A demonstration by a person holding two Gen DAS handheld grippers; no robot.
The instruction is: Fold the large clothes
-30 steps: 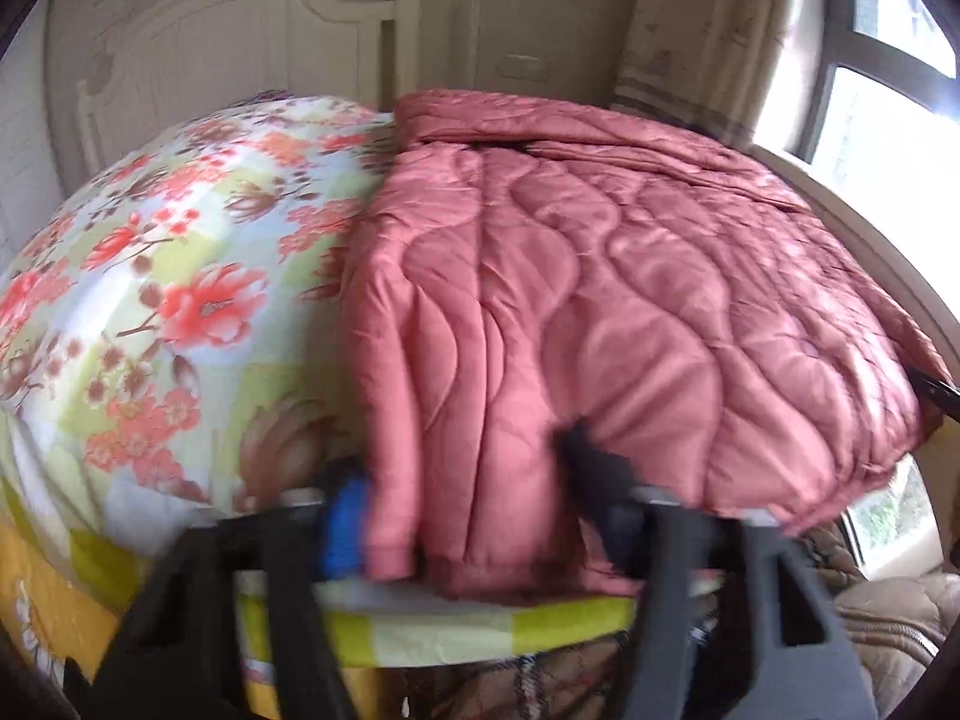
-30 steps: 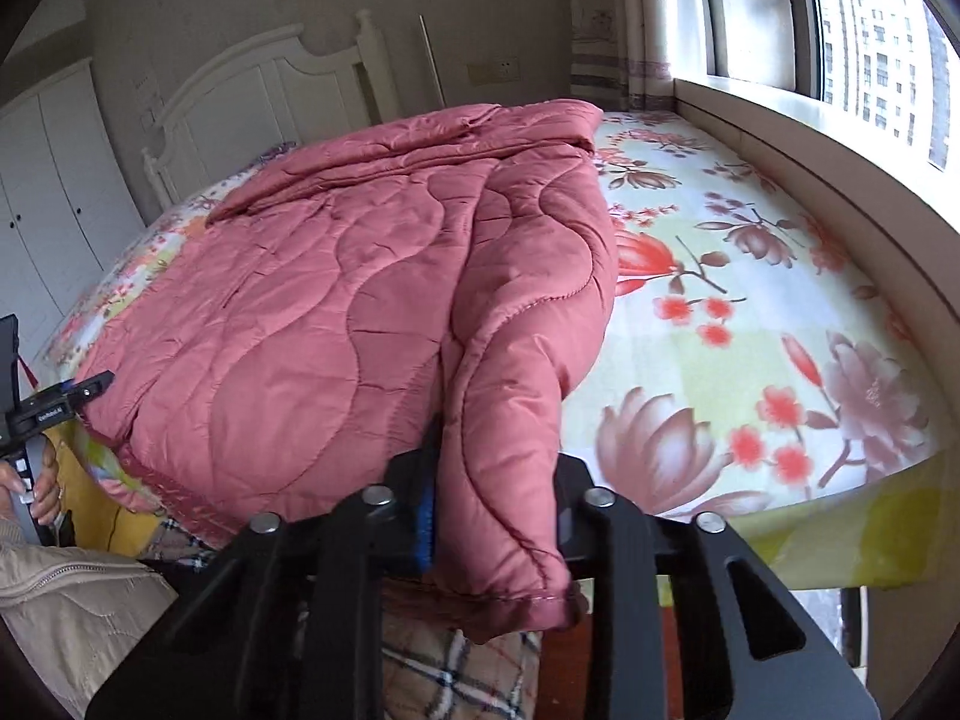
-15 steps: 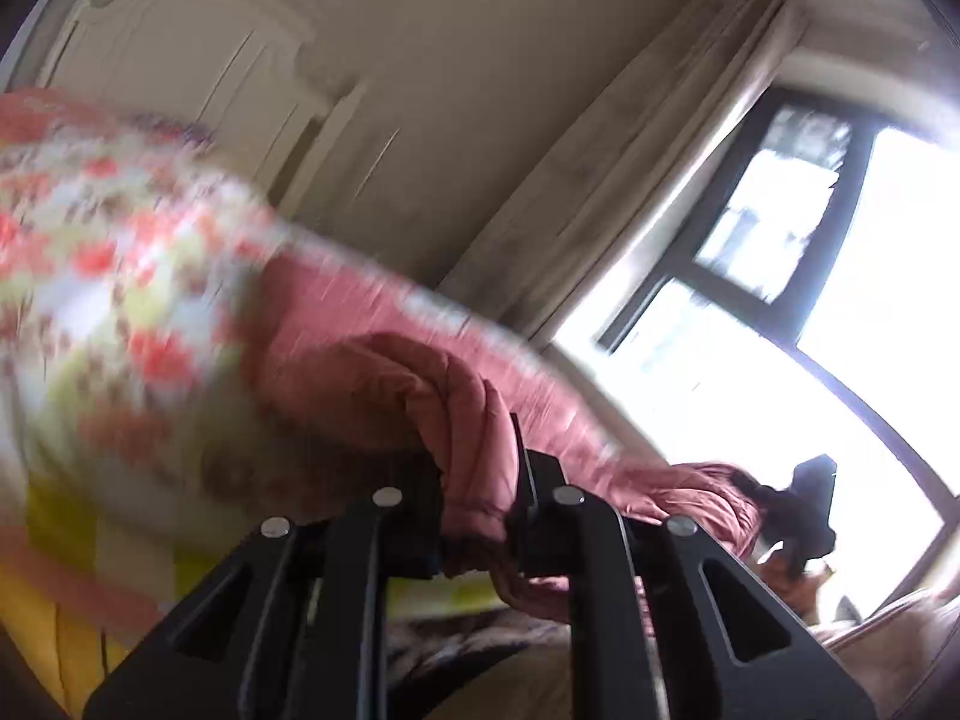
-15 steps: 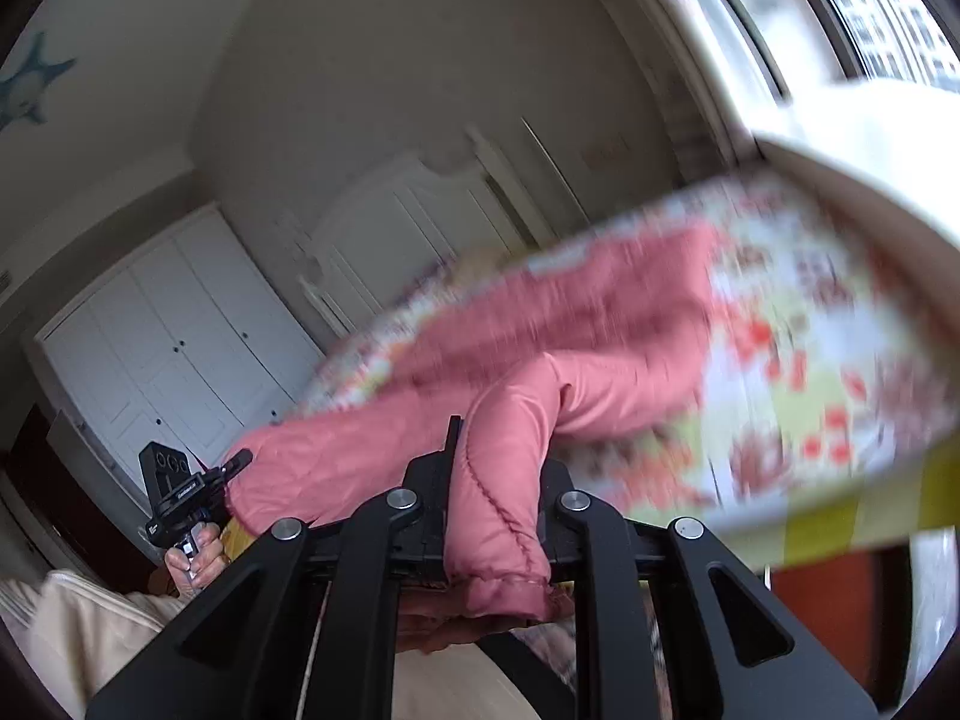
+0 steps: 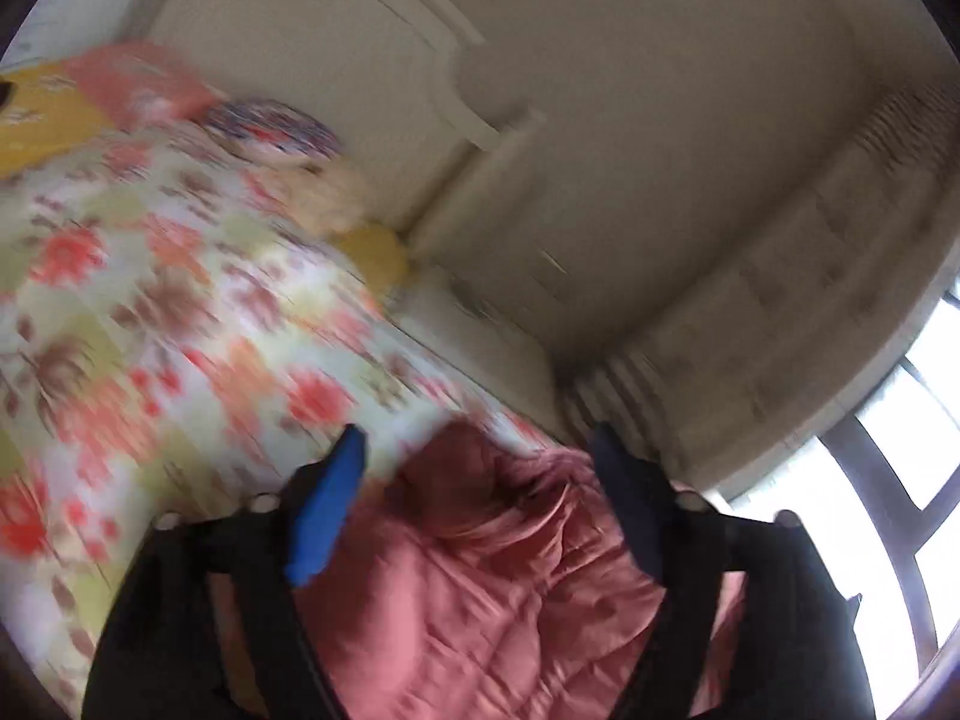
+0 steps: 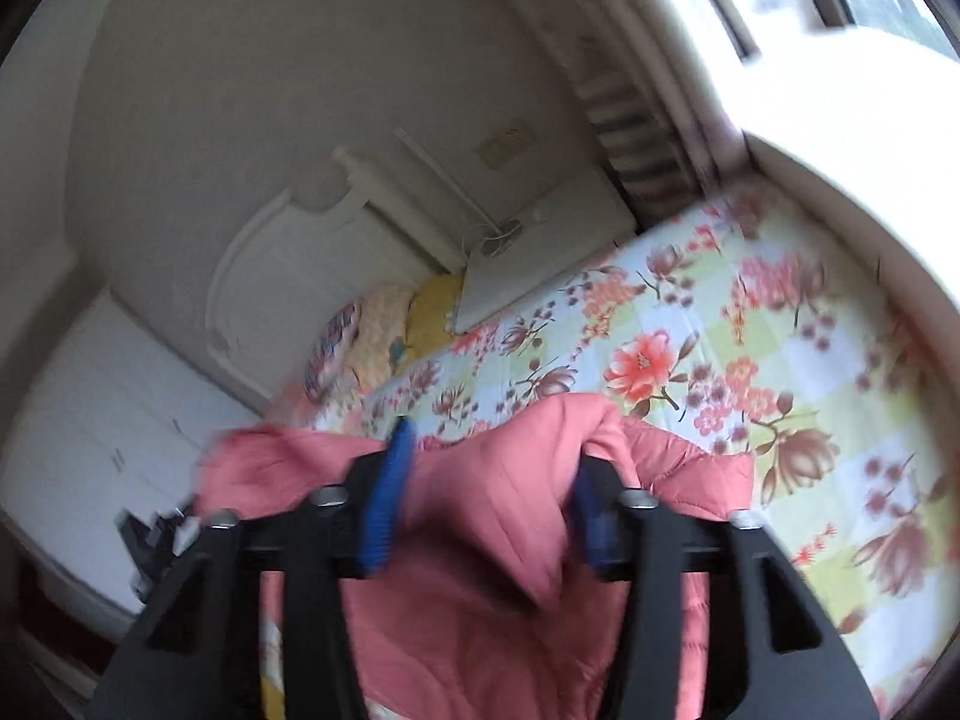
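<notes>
A pink quilted jacket (image 5: 510, 588) lies bunched on the floral bed sheet (image 5: 150, 300), blurred by motion. My left gripper (image 5: 477, 438) hangs just above it. Its jaws are opening and stand wide, and the blue pads press on nothing. In the right wrist view the jacket (image 6: 480, 630) rises in a loose fold between the jaws of my right gripper (image 6: 495, 450). These jaws are opening too, and the fabric slips free of the pads. Both grippers point along the bed toward the headboard (image 6: 270, 252).
Pillows (image 6: 384, 324) lean against the white headboard (image 5: 360, 60). A wide windowsill (image 6: 840, 120) and a curtain (image 5: 780, 300) run along the bed's far side, by the window (image 5: 900, 450). White wardrobe doors (image 6: 90, 396) stand on the other side. Bare floral sheet (image 6: 750, 360) lies beyond the jacket.
Both grippers, shut on the jacket's lower edge, lifted it, carried it up the bed toward the headboard and rolled. Now both have opened and the fabric is dropping from them.
</notes>
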